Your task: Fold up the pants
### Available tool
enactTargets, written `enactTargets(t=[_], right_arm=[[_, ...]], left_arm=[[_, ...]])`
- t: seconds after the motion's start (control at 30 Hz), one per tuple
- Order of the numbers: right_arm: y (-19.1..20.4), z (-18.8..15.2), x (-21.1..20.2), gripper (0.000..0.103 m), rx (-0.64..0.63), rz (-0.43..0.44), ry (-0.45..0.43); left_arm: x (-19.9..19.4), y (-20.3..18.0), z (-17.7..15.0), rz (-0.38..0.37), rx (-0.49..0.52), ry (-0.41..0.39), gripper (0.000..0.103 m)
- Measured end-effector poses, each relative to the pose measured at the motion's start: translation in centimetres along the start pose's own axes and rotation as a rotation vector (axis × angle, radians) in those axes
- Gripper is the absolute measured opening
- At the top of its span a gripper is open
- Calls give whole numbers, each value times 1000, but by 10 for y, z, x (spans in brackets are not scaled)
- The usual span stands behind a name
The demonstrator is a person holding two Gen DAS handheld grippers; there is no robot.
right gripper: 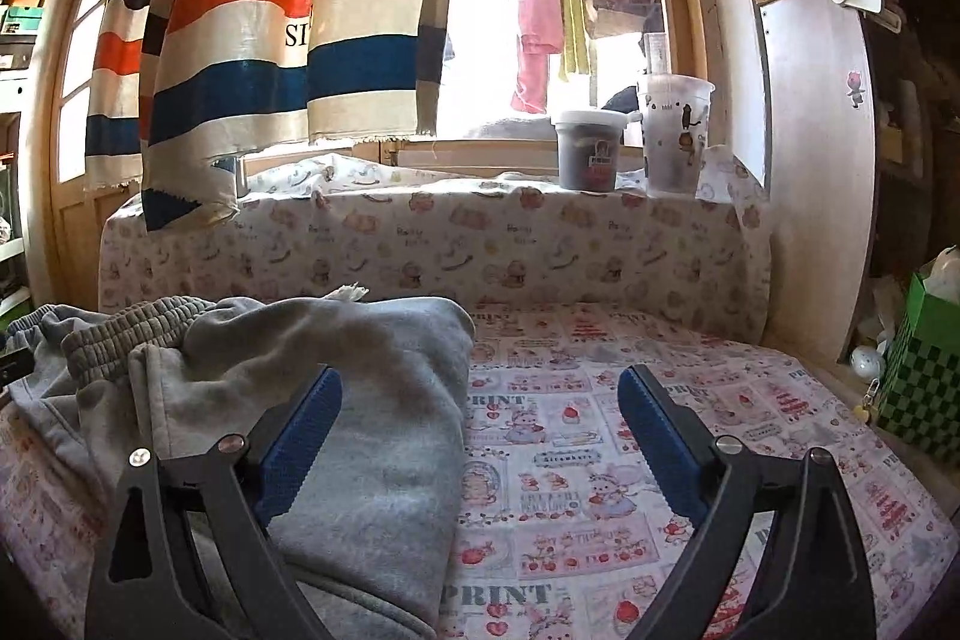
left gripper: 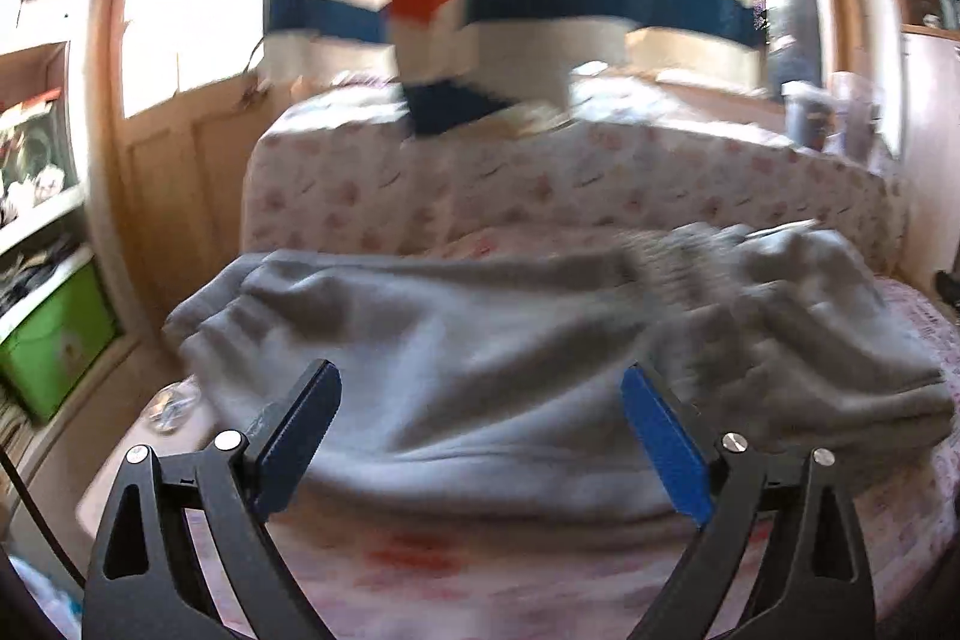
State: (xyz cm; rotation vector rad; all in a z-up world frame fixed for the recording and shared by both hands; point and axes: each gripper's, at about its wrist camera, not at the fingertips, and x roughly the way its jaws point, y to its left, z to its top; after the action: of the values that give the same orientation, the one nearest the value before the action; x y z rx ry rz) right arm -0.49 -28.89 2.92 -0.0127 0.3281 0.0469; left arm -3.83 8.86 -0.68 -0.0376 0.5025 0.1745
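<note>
The gray pants (left gripper: 480,370) are seen bunched up on the printed sheet (right gripper: 630,436) — right ahead of the left tongs (left gripper: 480,436). Both tongs are spread wide and nothing is held — the right tongs (right gripper: 480,436) are placed over the pants' right edge.

A lived-in home bedroom: a striped curtain (right gripper: 270,34) is hanging at the upper-left window, laundry (right gripper: 540,34) is drying outside, cartoon-print bedsheet (right gripper: 600,436) is covering the bed.
</note>
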Motion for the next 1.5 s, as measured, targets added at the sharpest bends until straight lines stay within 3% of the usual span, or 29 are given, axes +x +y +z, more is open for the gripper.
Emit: enactTargets(t=[0.3, 0.47, 0.5, 0.53, 0.6, 0.7, 0.8, 0.9, 0.97, 1.0, 1.1, 1.17, 1.23, 1.37, 1.5], right_arm=[[1, 0, 0, 94, -6, 11, 0], [1, 0, 0, 94, -8, 17, 3], [1, 0, 0, 94, -11, 25, 5], [1, 0, 1, 94, -15, 33, 10], [2, 0, 3, 94, -21, 45, 18], [4, 0, 6, 94, -27, 57, 35], [4, -1, 7, 94, -29, 59, 38], [5, -1, 8, 94, -34, 64, 39], [7, -1, 10, 94, -39, 68, 46], [8, -1, 11, 94, -41, 71, 49], [10, -1, 13, 94, -47, 75, 60], [11, -1, 13, 94, -50, 77, 65], [11, -1, 13, 94, -52, 76, 68], [12, -1, 13, 94, -53, 75, 69], [11, -2, 12, 94, -43, 74, 63]], left_arm=[[42, 128, 16, 101, -193, 165, 94], [96, 168, 17, 24, -294, 334, 92], [106, 172, 15, -3, -310, 359, 83], [115, 173, 14, -35, -318, 375, 65], [128, 170, 11, -89, -302, 399, 49], [131, 166, 8, -81, -294, 392, 53], [135, 173, 6, -49, -314, 408, 75], [136, 180, 7, -64, -321, 405, 77], [137, 180, 7, -91, -317, 397, 57], [137, 178, 6, -148, -323, 399, 30], [121, 163, 15, -106, -247, 330, 15], [105, 149, 26, -85, -181, 269, 14], [91, 139, 38, -99, -192, 228, 14], [59, 111, 71, -171, -174, 136, 13], [17, 54, 109, -278, -95, 32, 12]])
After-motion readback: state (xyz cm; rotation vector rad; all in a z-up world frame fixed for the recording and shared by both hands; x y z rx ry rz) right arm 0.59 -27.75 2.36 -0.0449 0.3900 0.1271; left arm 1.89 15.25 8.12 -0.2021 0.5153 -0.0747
